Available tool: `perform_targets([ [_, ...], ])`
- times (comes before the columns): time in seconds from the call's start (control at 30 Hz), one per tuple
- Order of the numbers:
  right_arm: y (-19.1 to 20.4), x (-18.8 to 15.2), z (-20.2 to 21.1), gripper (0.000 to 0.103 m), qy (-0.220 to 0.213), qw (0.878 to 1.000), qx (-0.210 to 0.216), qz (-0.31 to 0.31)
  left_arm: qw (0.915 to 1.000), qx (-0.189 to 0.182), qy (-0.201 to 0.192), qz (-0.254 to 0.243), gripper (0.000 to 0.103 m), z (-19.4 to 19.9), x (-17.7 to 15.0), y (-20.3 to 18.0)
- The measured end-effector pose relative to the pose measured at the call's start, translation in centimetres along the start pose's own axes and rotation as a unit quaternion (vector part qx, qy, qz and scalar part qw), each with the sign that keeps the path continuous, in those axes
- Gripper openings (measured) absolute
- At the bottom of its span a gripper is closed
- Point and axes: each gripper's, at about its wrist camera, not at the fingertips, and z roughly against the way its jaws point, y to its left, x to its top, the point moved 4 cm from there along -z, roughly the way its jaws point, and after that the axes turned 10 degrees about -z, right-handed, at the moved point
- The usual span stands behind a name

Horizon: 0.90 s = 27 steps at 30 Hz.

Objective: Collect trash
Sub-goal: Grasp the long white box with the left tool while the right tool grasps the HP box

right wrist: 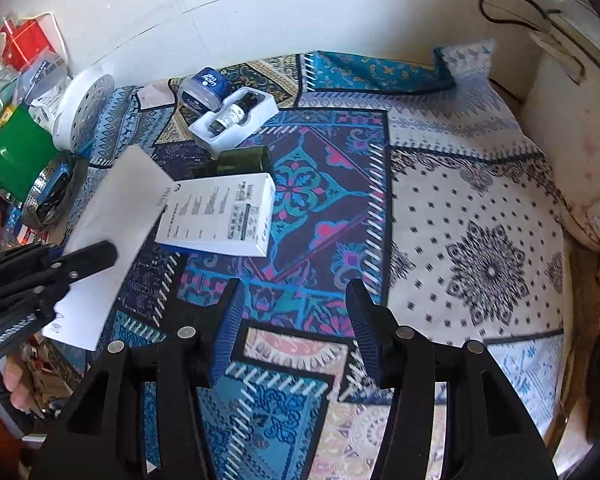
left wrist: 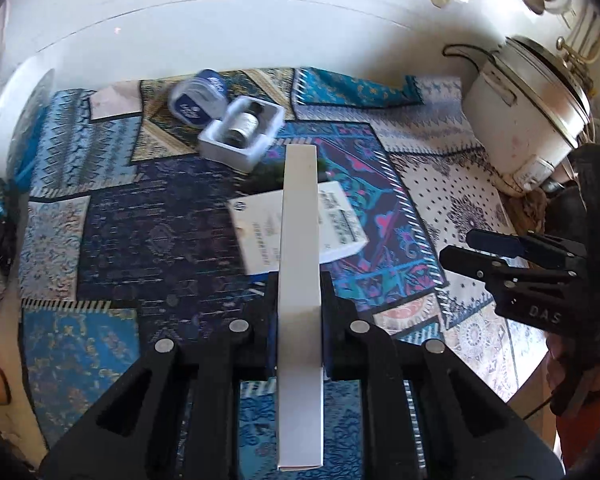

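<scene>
My left gripper (left wrist: 299, 300) is shut on a flat white carton (left wrist: 299, 264), seen edge-on and lifted above the patterned cloth (left wrist: 140, 216); the right wrist view shows that carton (right wrist: 108, 236) broadside at the left. A second white printed box (right wrist: 220, 212) lies flat on the cloth (right wrist: 460, 208), partly hidden behind the held carton in the left wrist view (left wrist: 340, 220). Behind it lie a dark green object (right wrist: 240, 160), a white tray with a small bottle (right wrist: 234, 118) and a blue tub (right wrist: 204, 90). My right gripper (right wrist: 294, 320) hangs open over the cloth, nothing between its fingers.
A white rice cooker (left wrist: 528, 112) stands at the right edge of the cloth. At the left sit a white perforated disc (right wrist: 82, 110), a green container (right wrist: 16, 160), a red item (right wrist: 24, 42) and other clutter. A white wall (right wrist: 260, 20) closes the back.
</scene>
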Motion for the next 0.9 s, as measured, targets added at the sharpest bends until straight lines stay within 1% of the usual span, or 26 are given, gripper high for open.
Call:
perform_targets([
  [0.07,0.9,1.3,-1.9,0.049,0.007,1.000,-0.001,0.011,0.9996,0.024,-0.004,0.011,0.016,0.4,-0.5,2.4],
  [0.17,1.5,3.7,-5.0,0.049,0.014,1.000,-0.019,0.018,0.9990,0.032,0.007,0.030,0.016,0.0,-1.5,4.7],
  [0.27,1.2,6.1,-7.6,0.049,0.025,0.999,-0.025,0.008,0.9981,0.030,0.024,0.048,0.016,-1.2,-2.7,6.1],
  [0.37,0.5,8.0,-9.5,0.049,0.042,0.999,-0.024,-0.006,0.9973,0.021,0.036,0.061,0.016,-2.3,-3.5,6.5],
  [0.43,0.4,8.8,-10.4,0.049,0.052,0.998,-0.027,-0.002,0.9969,0.014,0.040,0.067,0.016,-2.8,-3.7,6.4],
  [0.5,0.5,9.2,-10.8,0.049,0.056,0.998,-0.020,0.002,0.9967,0.008,0.045,0.067,0.016,-3.3,-3.8,6.0],
  [0.57,0.9,9.0,-11.1,0.049,0.071,0.997,-0.014,0.010,0.9969,0.005,0.048,0.063,0.016,-3.5,-3.9,5.6],
  [0.7,2.2,6.6,-11.9,0.049,0.104,0.992,-0.021,0.065,0.9964,0.008,0.062,0.058,0.016,-4.1,-4.3,5.4],
  [0.77,2.8,4.8,-11.7,0.049,0.112,0.990,-0.018,0.082,0.9960,0.013,0.062,0.063,0.016,-4.1,-4.4,5.6],
  [0.83,3.3,3.1,-10.9,0.049,0.119,0.989,-0.004,0.089,0.9956,0.016,0.059,0.071,0.016,-3.8,-4.5,6.1],
  [0.9,3.7,1.8,-9.8,0.049,0.115,0.989,0.003,0.088,0.9952,0.025,0.056,0.077,0.016,-3.5,-4.6,6.6],
])
